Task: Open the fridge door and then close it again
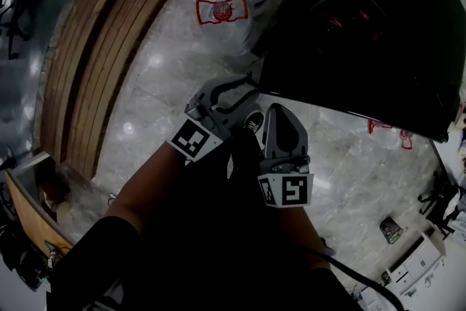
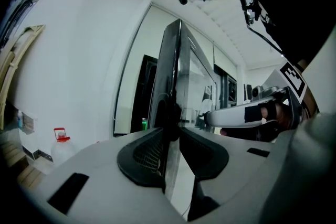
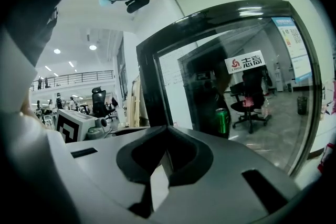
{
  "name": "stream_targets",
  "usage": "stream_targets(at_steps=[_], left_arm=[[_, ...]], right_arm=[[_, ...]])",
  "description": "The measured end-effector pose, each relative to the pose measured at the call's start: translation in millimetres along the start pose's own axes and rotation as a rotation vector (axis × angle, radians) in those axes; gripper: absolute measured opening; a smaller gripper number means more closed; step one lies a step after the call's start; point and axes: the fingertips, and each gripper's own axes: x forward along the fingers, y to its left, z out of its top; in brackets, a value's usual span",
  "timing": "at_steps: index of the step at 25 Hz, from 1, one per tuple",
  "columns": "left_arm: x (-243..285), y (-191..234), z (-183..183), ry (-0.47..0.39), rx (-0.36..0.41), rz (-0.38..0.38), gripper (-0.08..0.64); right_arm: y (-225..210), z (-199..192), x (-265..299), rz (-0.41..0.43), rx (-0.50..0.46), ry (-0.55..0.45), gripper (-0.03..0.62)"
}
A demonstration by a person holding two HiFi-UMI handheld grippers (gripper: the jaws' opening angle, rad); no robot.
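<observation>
Glossy grey floor (image 1: 160, 84) bears water jugs (image 1: 222, 11) and a slatted wooden bench (image 1: 102, 47).

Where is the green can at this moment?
In the right gripper view, the green can shows behind the glass of the fridge door, low and right of centre, below the white logo sticker.

Glossy, smooth glass fridge door (image 3: 231, 92)

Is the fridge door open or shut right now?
Open. The left gripper is shut on the free edge of the fridge door, and the dark interior shows beside it.
</observation>
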Motion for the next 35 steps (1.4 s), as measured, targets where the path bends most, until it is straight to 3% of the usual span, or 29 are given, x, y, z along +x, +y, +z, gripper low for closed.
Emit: stream_targets(at_steps=[15, 28, 35], left_arm=[[3.5, -0.8, 4.5, 0.019, 0.005, 0.002, 0.098], [10.4, 6.7, 2.8, 0.013, -0.009, 0.006, 0.1], [33.1, 30.5, 5.9, 0.021, 0.002, 0.016, 0.109]], right_arm=[[-3.7, 22.3, 7.4, -0.026, -0.024, -0.026, 0.015], [-10.7, 7.1, 21.1, -0.016, 0.018, 0.002, 0.015], [-29.3, 9.9, 27.3, -0.034, 0.023, 0.002, 0.015]])
